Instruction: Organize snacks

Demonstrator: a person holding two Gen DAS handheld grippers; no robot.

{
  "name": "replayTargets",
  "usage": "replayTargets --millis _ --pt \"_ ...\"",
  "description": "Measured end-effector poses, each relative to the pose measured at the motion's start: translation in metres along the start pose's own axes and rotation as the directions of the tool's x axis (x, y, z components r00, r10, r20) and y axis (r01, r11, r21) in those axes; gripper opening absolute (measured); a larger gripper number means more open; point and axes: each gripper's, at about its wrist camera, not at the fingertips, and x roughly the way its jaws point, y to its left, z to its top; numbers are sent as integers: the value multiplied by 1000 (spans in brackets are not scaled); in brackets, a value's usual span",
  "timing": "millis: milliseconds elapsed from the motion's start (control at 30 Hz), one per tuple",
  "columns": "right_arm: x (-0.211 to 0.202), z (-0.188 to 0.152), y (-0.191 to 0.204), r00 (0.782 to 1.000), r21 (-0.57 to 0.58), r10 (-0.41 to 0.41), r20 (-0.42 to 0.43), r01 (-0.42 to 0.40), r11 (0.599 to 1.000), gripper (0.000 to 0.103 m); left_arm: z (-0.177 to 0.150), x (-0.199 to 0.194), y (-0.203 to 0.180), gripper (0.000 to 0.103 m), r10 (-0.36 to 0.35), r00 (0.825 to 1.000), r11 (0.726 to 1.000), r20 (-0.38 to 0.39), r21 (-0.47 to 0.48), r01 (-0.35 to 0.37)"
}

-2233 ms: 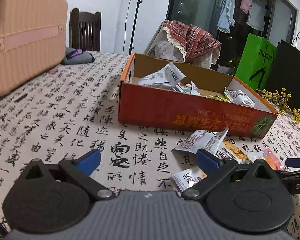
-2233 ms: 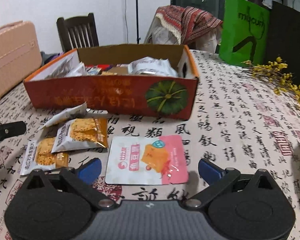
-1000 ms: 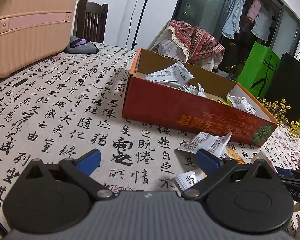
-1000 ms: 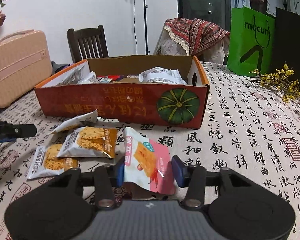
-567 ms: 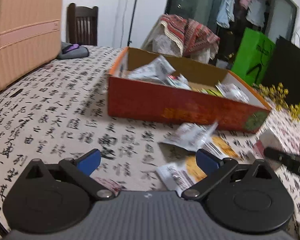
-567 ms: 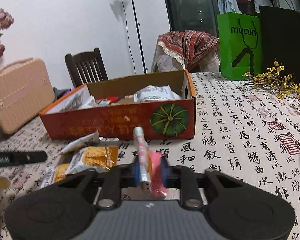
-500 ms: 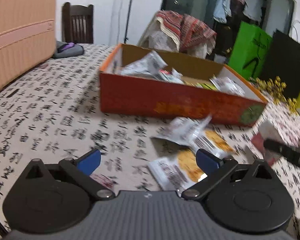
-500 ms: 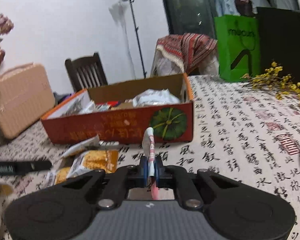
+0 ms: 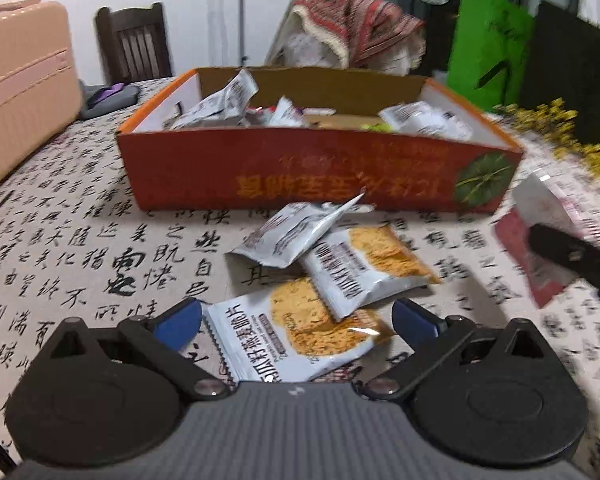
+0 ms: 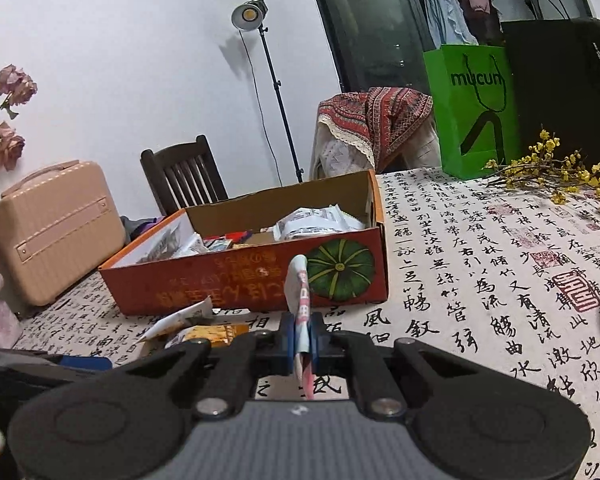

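An orange cardboard box [image 9: 260,168] [image 10: 204,280] with several snack packets inside stands on the calligraphy tablecloth. In front of it lie three packets: a grey-white packet [image 9: 296,232], an oat-crisp packet [image 9: 364,264] and a nearer oat-crisp packet [image 9: 296,340]. My left gripper [image 9: 296,320] is open, its blue fingertips on either side of the nearer oat-crisp packet. My right gripper [image 10: 300,340] is shut on a pink-and-white packet [image 10: 300,292], held edge-on and upright above the cloth. The pink packet [image 9: 548,216] also shows at the right of the left wrist view.
A pink hard case [image 9: 20,80] [image 10: 56,228] sits at the table's left. A wooden chair [image 10: 184,176], a draped chair [image 10: 376,128], a green bag [image 10: 472,108], a black bag [image 10: 560,88] and yellow flowers [image 10: 556,172] stand behind and to the right.
My right gripper closed on the pink packet and lifted it off the cloth, turning it edge-on. My left gripper slid right until the loose packets lie between its open fingers.
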Motion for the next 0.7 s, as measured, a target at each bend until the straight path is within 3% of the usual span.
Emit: replayTargets --millis 100,467,600,700 --pt "-2 0 -1 1000 7 9 2 -9 1000 7 -3 2 0 103 34 999 999 17 -3 -34" --pt "-5 -1 -1 1000 14 25 17 -25 1000 8 -11 -8 7 101 -18 1000 999 15 36 17" --pt "-6 -1 -1 1000 14 22 16 -22 1000 8 -13 -14 12 81 -36 999 998 34 44 35" --pt "-5 -1 0 1000 9 25 14 -25 1000 8 -14 -19 18 75 -49 998 998 40 40 47"
